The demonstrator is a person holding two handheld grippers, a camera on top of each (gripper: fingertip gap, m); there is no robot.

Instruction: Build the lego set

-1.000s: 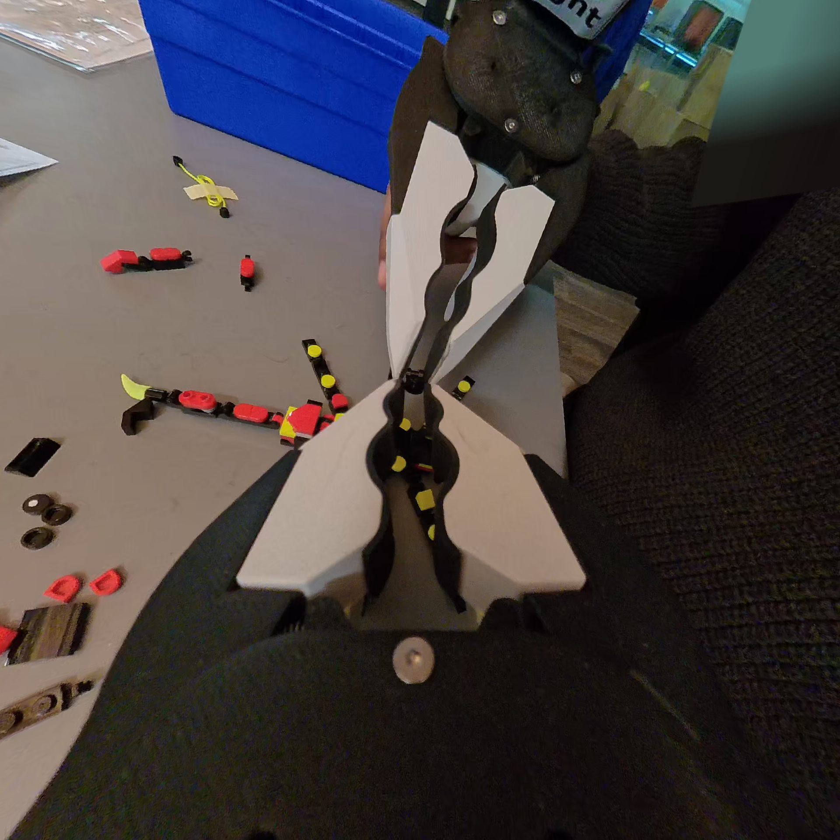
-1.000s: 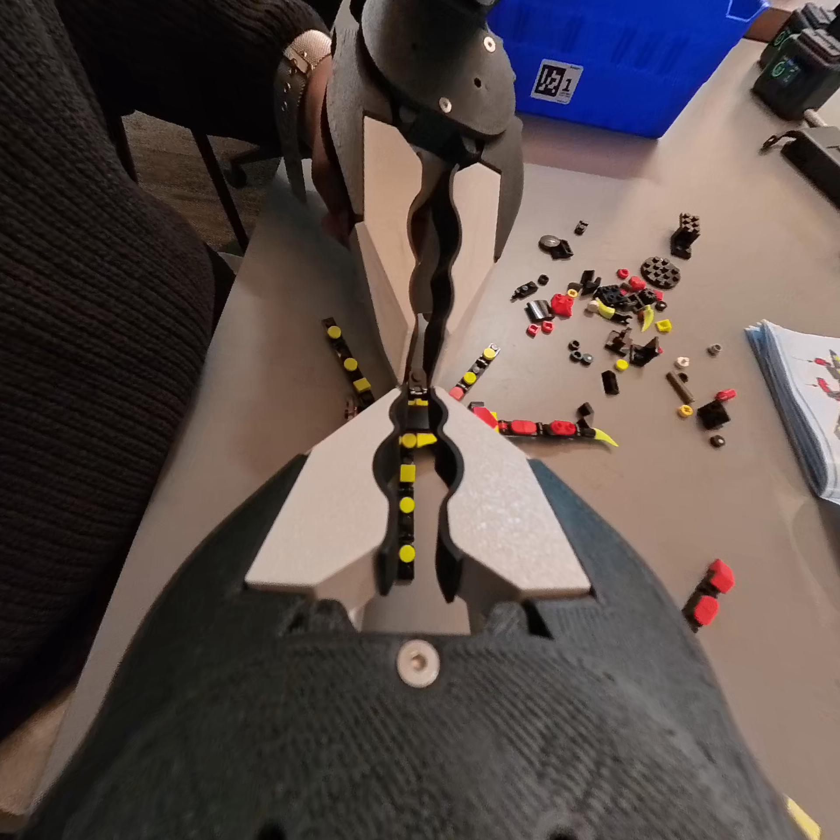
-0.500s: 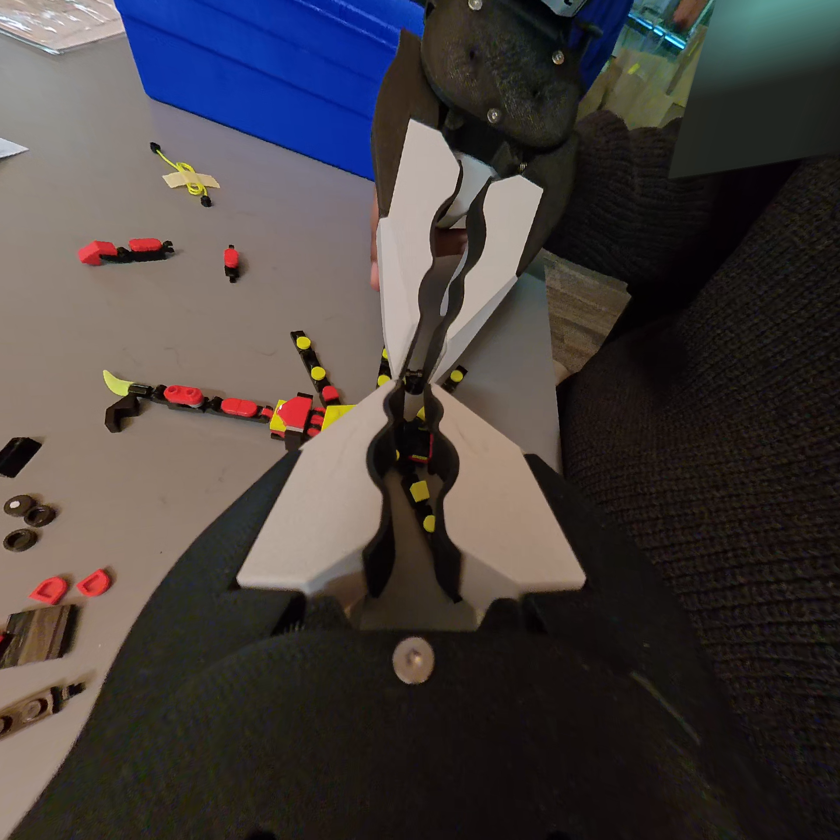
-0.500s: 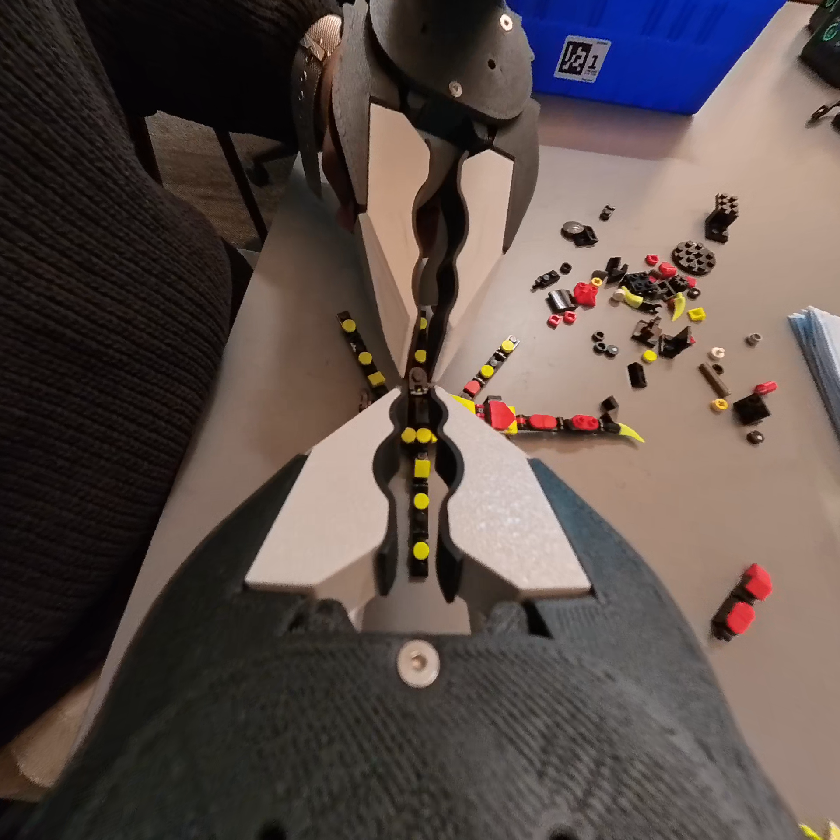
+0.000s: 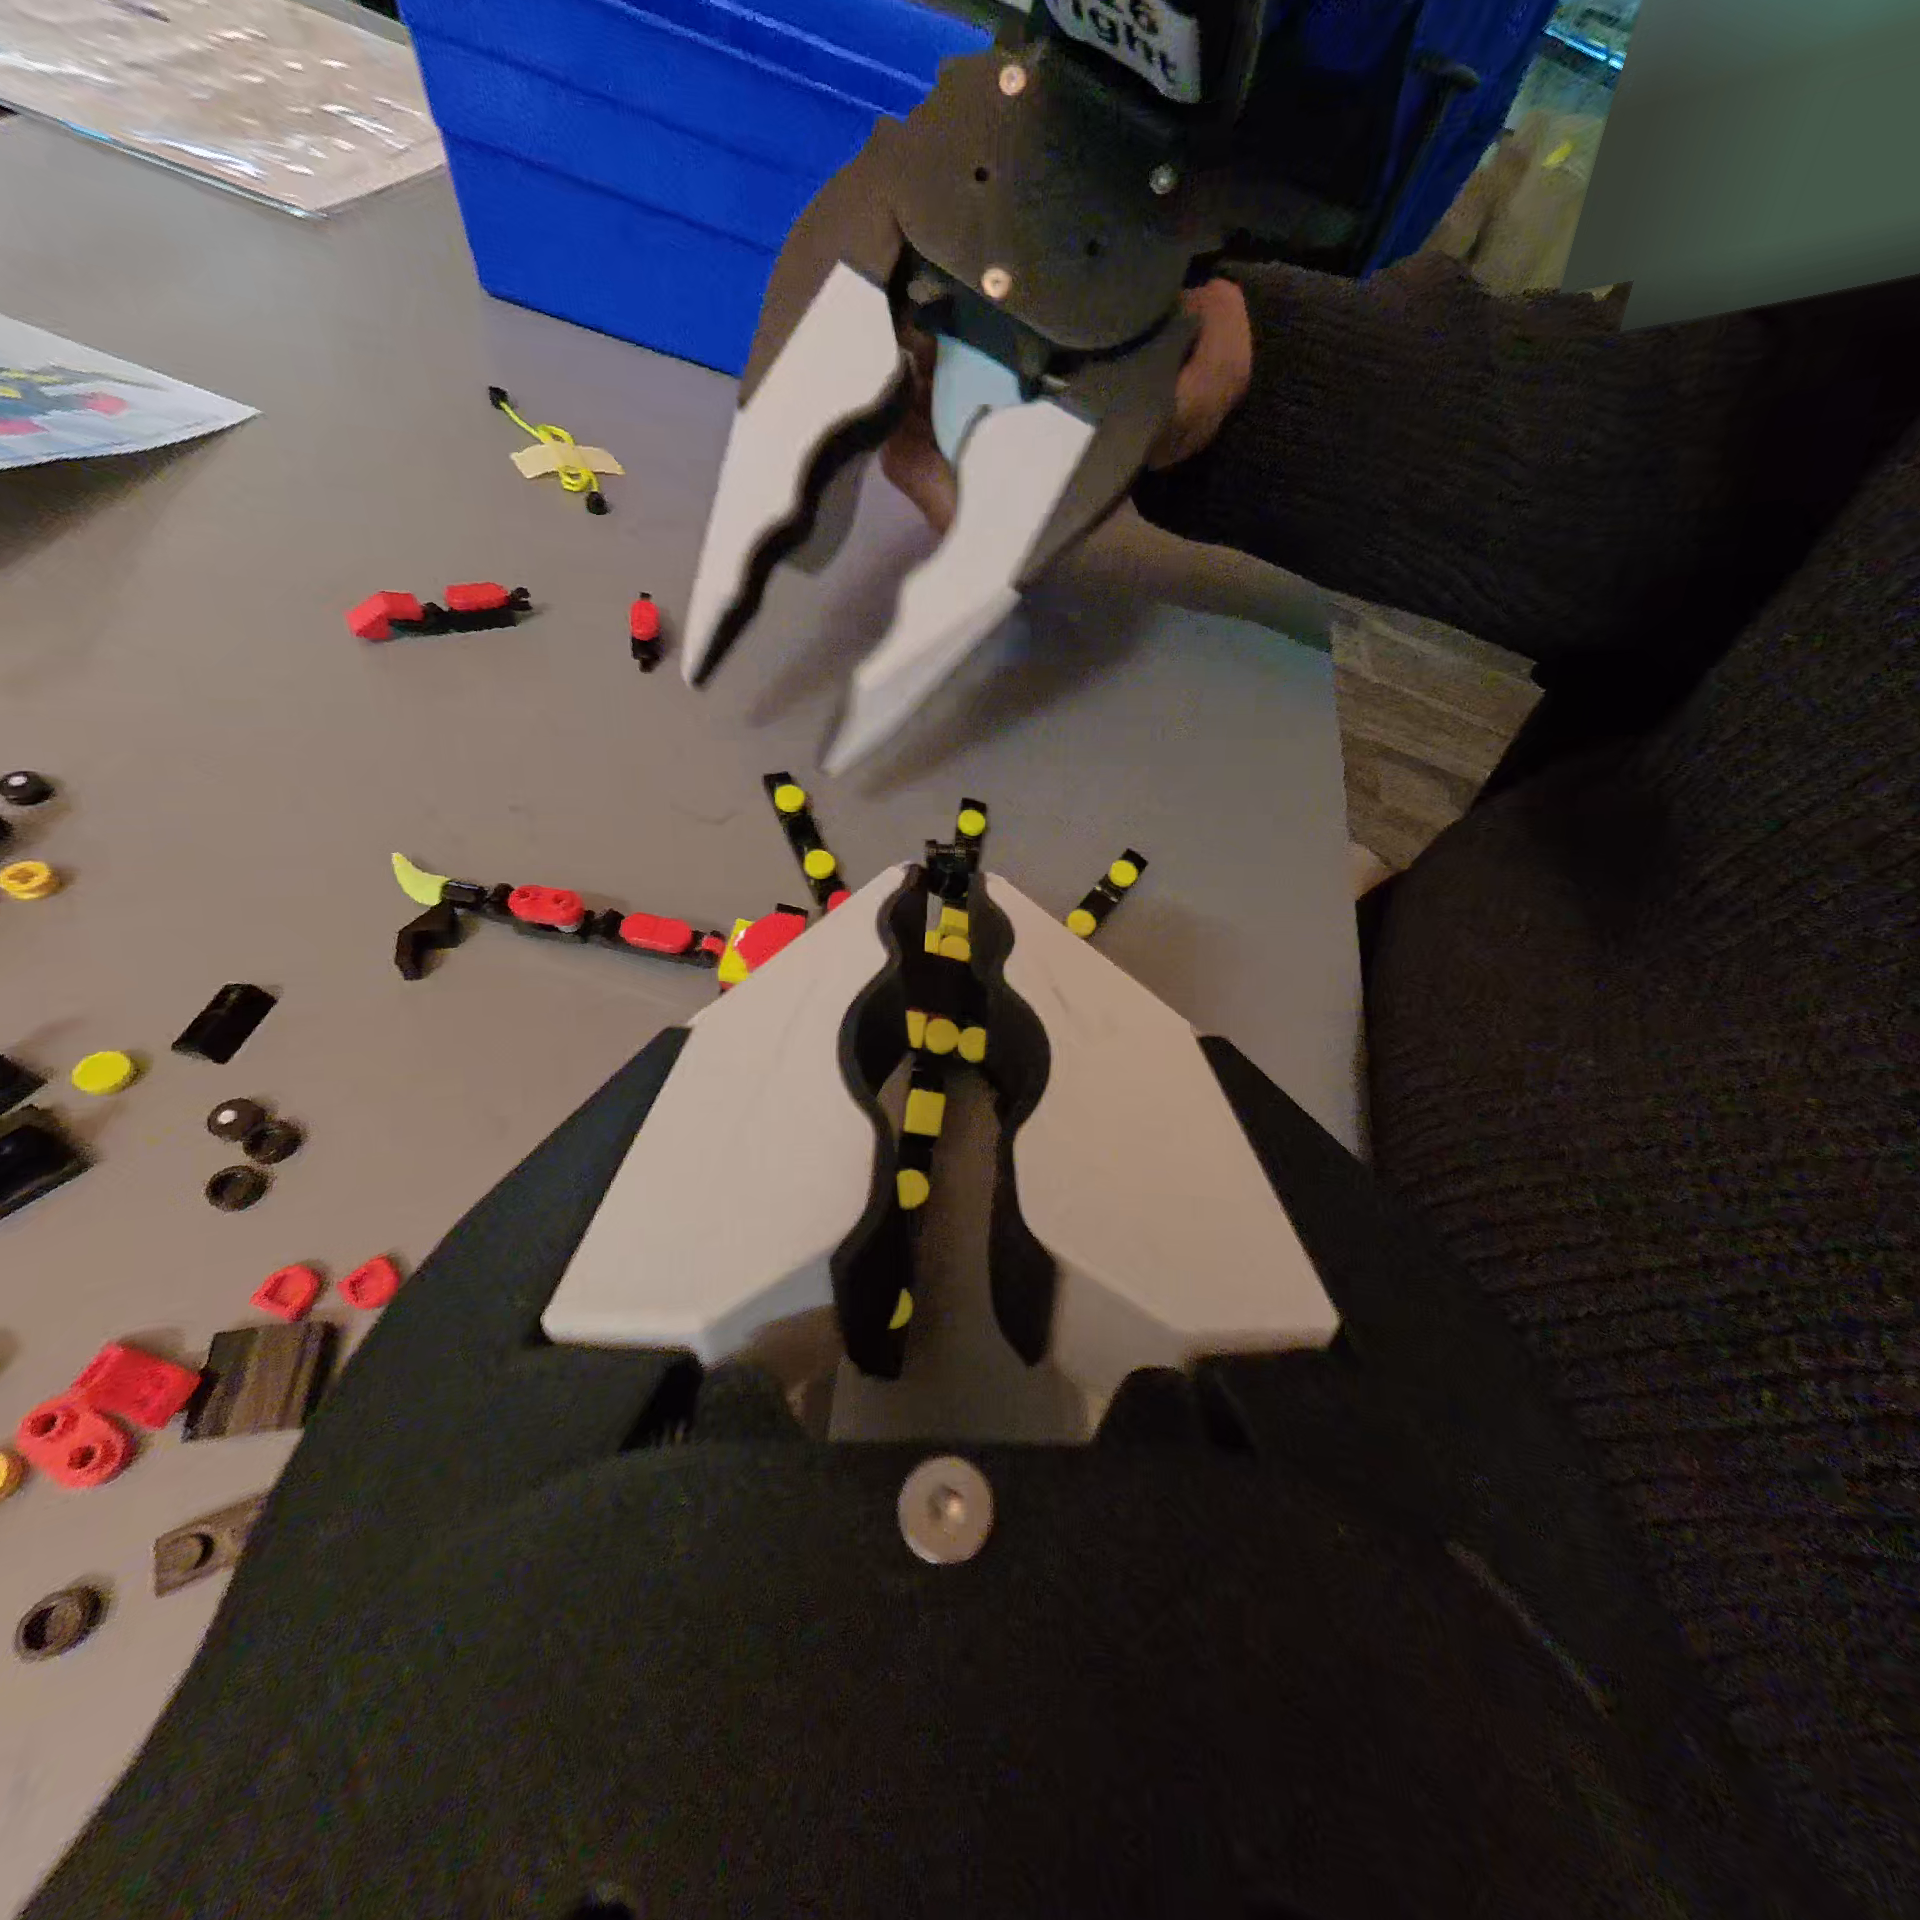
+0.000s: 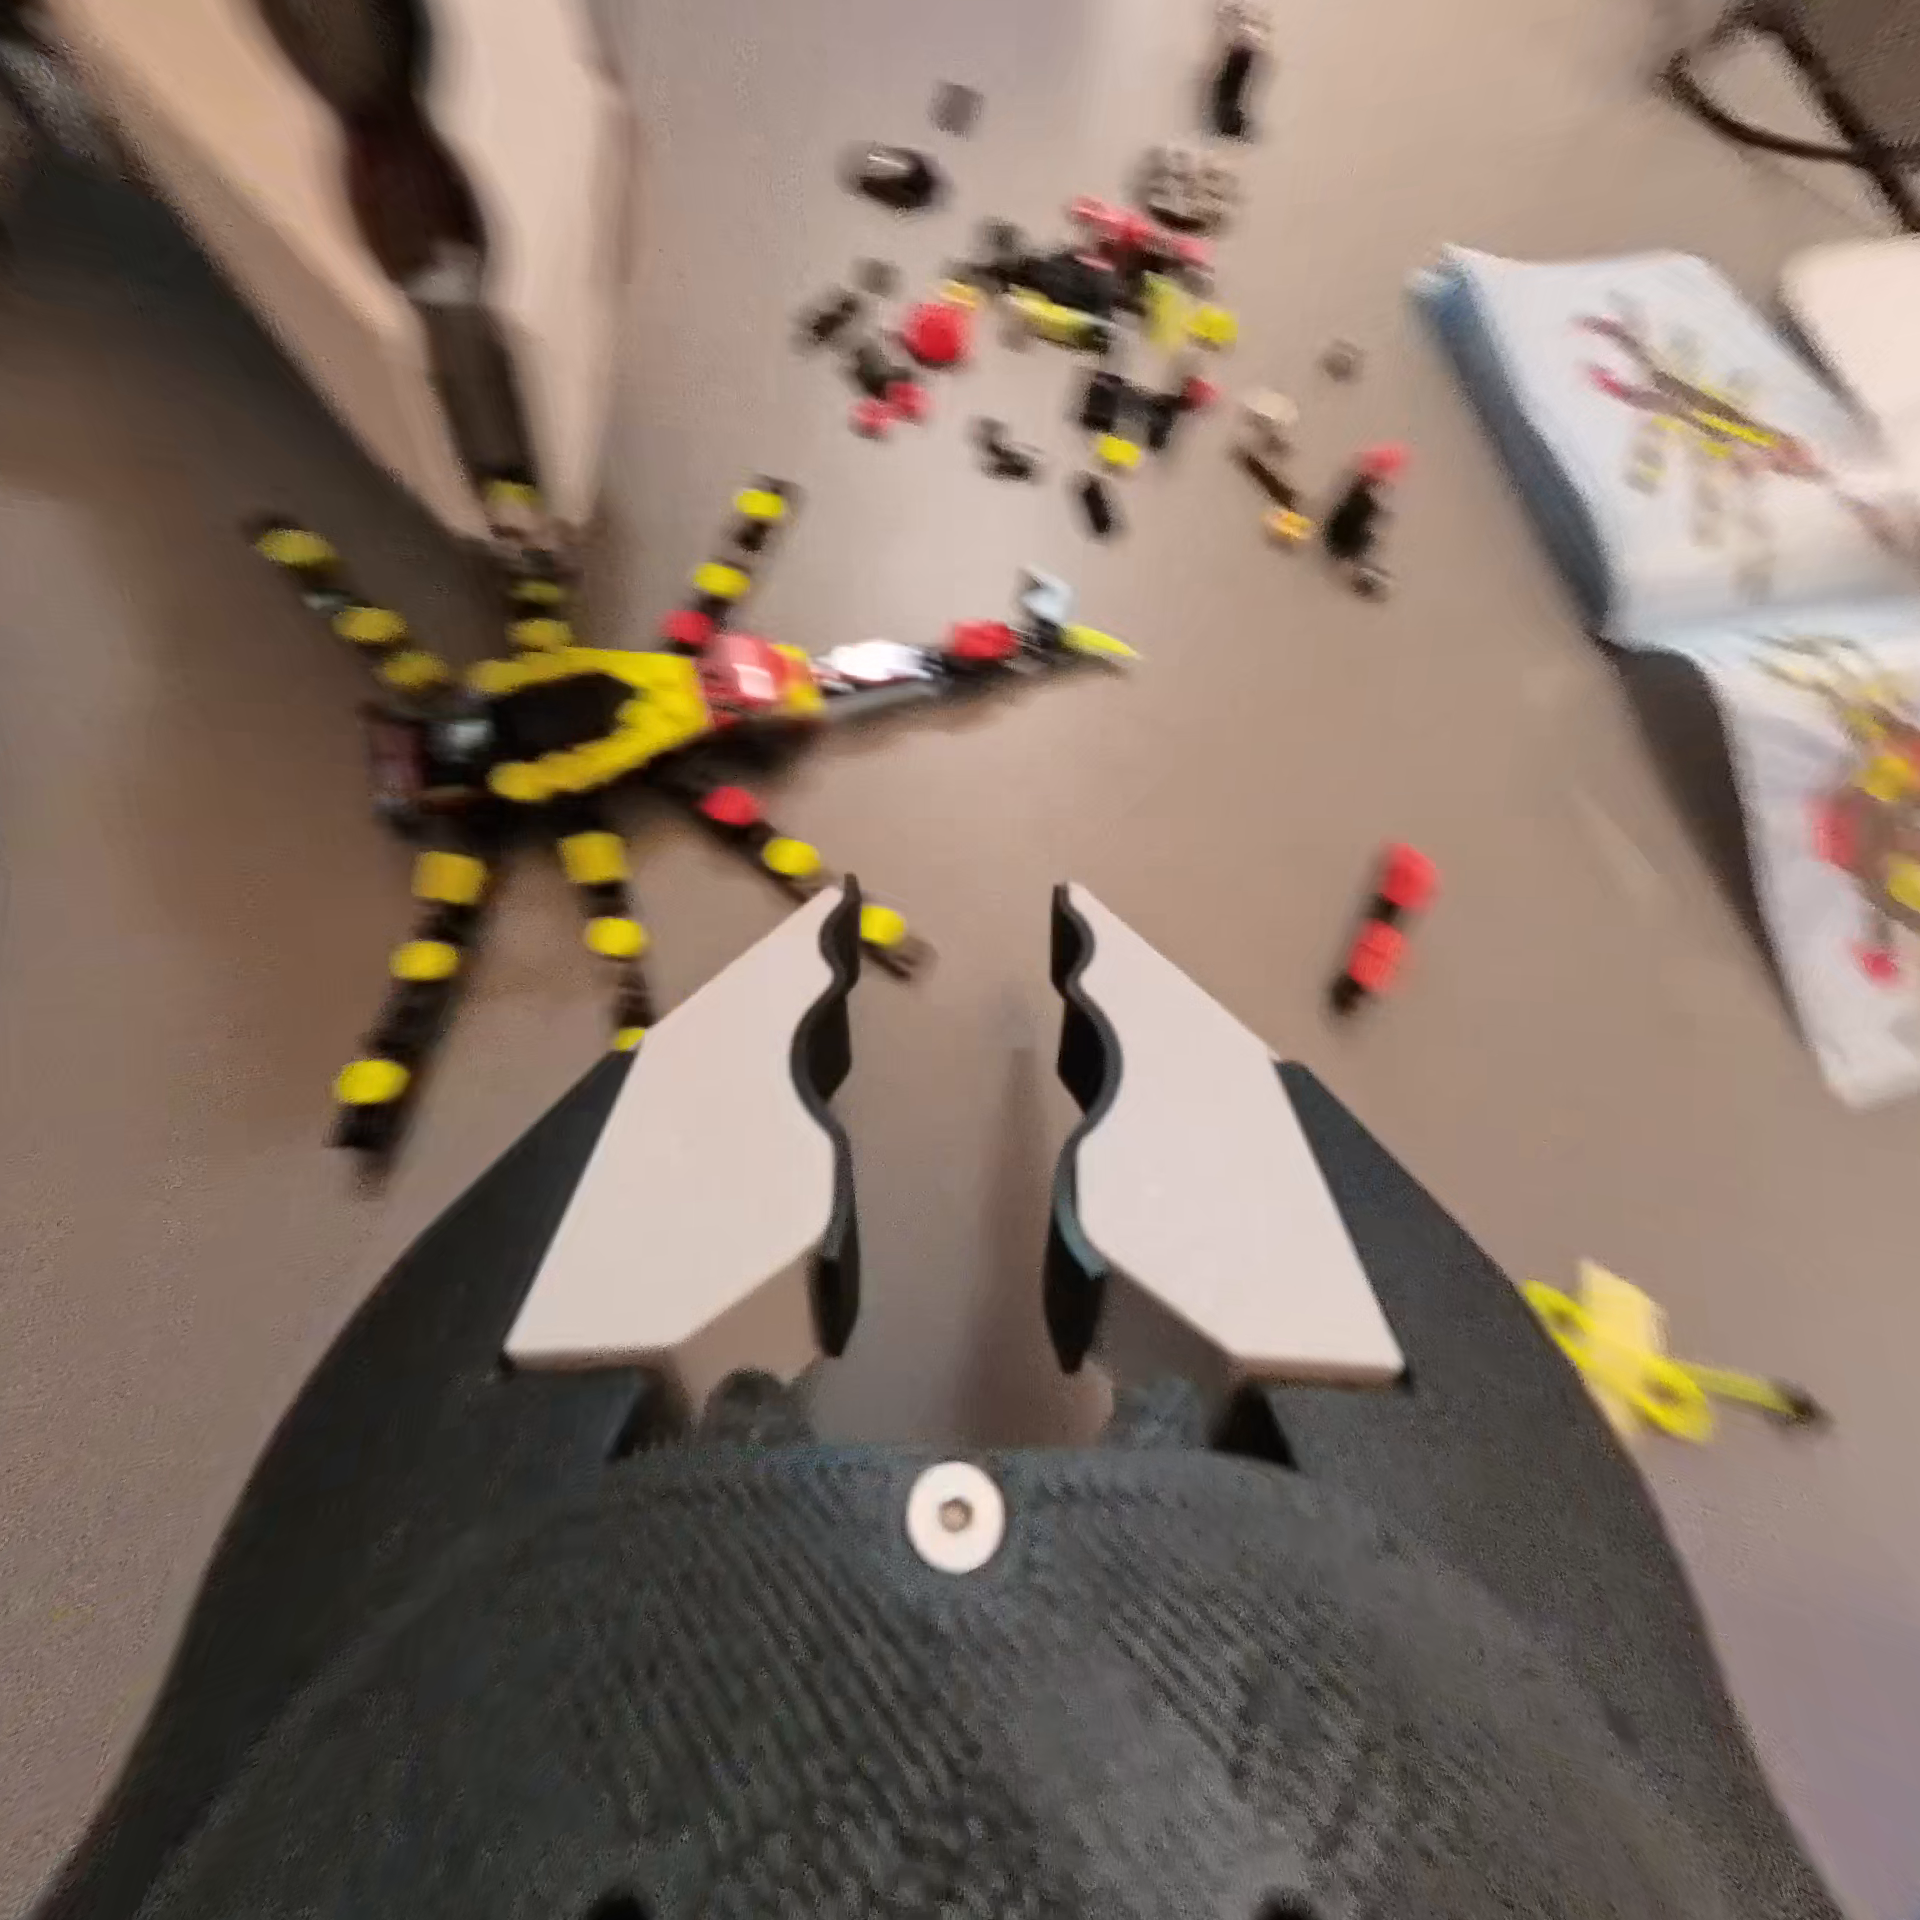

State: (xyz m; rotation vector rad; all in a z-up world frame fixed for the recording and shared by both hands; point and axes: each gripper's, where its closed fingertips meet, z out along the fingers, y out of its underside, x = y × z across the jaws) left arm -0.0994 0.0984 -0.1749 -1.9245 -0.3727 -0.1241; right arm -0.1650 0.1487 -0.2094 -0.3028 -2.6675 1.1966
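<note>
Currently the left tongs [image 5: 940, 883] are clamped on a leg of the lego scorpion model [image 6: 582, 717] on the tabletop [image 5: 312, 727], leg axis running 12 to 6 o'clock; the right tongs [image 6: 951, 914] stand wide and empty, model at their 10 o'clock, loose pieces [image 6: 1060, 312] at 12.

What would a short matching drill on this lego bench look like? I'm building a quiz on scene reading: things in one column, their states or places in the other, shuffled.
Things:
1. left tool
2. right tool
3. lego model
4. instruction booklet

States or places:
A. lies at the table's right side in the right wrist view
B. open and empty
C. rests on the table, legs spread
D. shut on a small black piece at the model

Pairs: 1-D, 2-B, 3-C, 4-A
</note>
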